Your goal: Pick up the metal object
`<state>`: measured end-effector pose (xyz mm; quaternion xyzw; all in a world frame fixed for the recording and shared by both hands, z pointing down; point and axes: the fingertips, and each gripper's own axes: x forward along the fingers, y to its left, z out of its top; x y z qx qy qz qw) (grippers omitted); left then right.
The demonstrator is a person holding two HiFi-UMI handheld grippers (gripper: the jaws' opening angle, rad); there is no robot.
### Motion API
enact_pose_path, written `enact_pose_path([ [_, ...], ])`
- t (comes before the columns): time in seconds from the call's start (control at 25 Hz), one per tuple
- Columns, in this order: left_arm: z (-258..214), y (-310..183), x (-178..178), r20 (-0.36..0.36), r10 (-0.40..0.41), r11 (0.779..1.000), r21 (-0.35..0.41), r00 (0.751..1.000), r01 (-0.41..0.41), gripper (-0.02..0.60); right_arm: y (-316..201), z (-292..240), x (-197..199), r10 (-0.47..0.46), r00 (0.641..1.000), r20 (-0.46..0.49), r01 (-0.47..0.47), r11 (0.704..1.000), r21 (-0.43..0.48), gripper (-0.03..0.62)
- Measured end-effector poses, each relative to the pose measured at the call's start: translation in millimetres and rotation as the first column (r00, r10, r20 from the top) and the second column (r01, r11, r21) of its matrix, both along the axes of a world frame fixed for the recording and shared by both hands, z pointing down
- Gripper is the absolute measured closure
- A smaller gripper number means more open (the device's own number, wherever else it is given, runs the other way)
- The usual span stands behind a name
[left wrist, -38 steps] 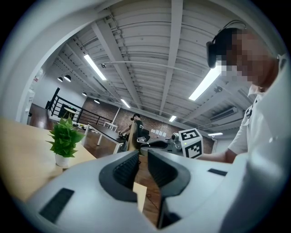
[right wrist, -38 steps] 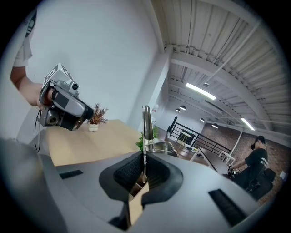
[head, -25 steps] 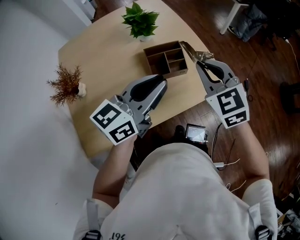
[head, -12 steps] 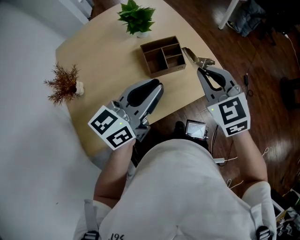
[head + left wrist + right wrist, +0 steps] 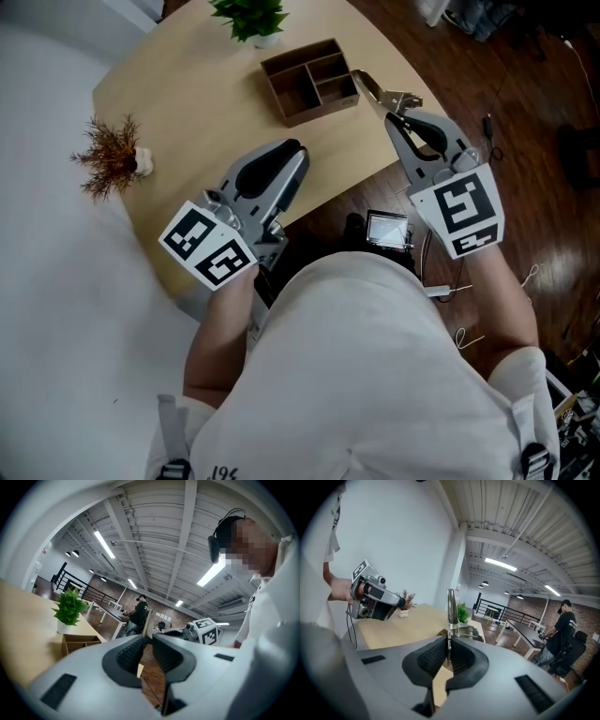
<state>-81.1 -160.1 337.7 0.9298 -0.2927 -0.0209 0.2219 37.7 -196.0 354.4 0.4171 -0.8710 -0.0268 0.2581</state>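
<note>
The metal object (image 5: 373,91), a slim shiny utensil with a clip-like base, sticks out from my right gripper (image 5: 393,114), which is shut on it in the air over the table's right edge. In the right gripper view the metal object (image 5: 451,605) stands upright between the pads of the right gripper (image 5: 449,641). My left gripper (image 5: 297,150) hovers over the table's near edge, shut and holding nothing. In its own view the left gripper (image 5: 146,639) has its tips together.
A wooden compartment box (image 5: 308,73) sits on the tan table (image 5: 187,103), left of the metal object. A green potted plant (image 5: 250,15) stands at the far edge, a dried plant (image 5: 110,157) at the left. A small screen device (image 5: 387,229) lies on the dark floor.
Both grippers have drawn back from the wooden box toward the person. The right gripper still holds the metal object, now farther right of the box.
</note>
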Motion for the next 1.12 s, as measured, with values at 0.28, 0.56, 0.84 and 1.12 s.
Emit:
enact_pose_path([
  [0.28, 12, 6, -3, 0.022, -0.004, 1.0, -0.029, 1.0, 0.005, 0.54, 7, 8, 6, 0.013, 1.0, 0.015, -0.012, 0.999, -0.033, 0.589],
  [0.56, 23, 18, -2, 0.024, 0.002, 0.999, -0.053, 1.0, -0.001, 0.54, 20, 19, 8, 0.024, 0.999, 0.028, -0.022, 0.998, -0.062, 0.589],
  [0.84, 32, 35, 3, 0.027, 0.008, 0.997, -0.083, 1.0, -0.005, 0.54, 37, 27, 8, 0.022, 0.999, 0.04, -0.019, 0.995, -0.093, 0.589],
  [1.12, 40, 43, 3, 0.029, 0.002, 0.995, -0.104, 1.0, 0.001, 0.54, 47, 38, 5, 0.006, 0.999, 0.036, -0.002, 0.993, -0.116, 0.589],
])
